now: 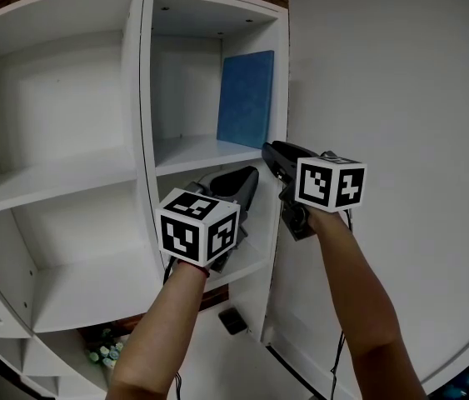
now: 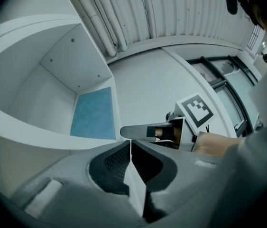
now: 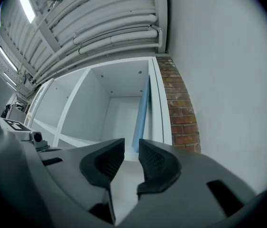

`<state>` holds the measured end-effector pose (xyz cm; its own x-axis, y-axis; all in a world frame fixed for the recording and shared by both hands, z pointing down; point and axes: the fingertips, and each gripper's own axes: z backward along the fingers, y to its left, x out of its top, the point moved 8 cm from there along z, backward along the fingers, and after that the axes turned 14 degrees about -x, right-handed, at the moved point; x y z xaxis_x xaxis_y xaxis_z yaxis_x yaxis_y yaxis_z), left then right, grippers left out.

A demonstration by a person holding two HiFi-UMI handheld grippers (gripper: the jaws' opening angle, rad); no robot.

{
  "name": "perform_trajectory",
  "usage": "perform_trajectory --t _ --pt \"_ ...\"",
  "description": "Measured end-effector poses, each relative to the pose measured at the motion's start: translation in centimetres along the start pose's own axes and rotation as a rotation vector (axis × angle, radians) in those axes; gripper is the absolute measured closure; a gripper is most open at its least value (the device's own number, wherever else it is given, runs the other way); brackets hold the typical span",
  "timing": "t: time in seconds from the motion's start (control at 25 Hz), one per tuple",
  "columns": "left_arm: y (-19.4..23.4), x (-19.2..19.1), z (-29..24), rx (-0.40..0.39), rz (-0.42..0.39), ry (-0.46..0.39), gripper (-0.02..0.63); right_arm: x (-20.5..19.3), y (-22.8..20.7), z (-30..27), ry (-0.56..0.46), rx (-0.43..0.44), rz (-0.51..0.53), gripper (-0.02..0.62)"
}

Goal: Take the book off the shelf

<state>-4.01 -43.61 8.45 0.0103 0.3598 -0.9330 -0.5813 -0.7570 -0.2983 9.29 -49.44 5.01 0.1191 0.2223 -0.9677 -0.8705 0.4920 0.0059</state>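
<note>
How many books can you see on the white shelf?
1. The blue book stands against the right wall of the upper right compartment. Compartments cut off at the picture's edge could hide more.

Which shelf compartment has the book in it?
The top right compartment: the blue book stands against its right wall. The others in view hold no book.

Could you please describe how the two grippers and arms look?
The left gripper and right gripper are dark grey plastic with black ribbed pads. Each carries a white cube printed with black square markers. The forearms are sleeveless; a thin black cable hangs beneath the right one.
</note>
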Motion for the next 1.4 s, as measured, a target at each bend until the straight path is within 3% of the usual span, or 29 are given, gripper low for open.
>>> perform_trajectory --t 0.8,1.4 --pt "0.2 0.5 0.0 -0.051 0.019 0.005 0.594 2.3 0.2 -3.4 0.098 -0.103 0.046 0.488" --pt "0.4 -0.4 0.4 -0.084 0.019 0.033 0.594 2.9 1.4 -5.3 0.133 -0.105 0.098 0.508"
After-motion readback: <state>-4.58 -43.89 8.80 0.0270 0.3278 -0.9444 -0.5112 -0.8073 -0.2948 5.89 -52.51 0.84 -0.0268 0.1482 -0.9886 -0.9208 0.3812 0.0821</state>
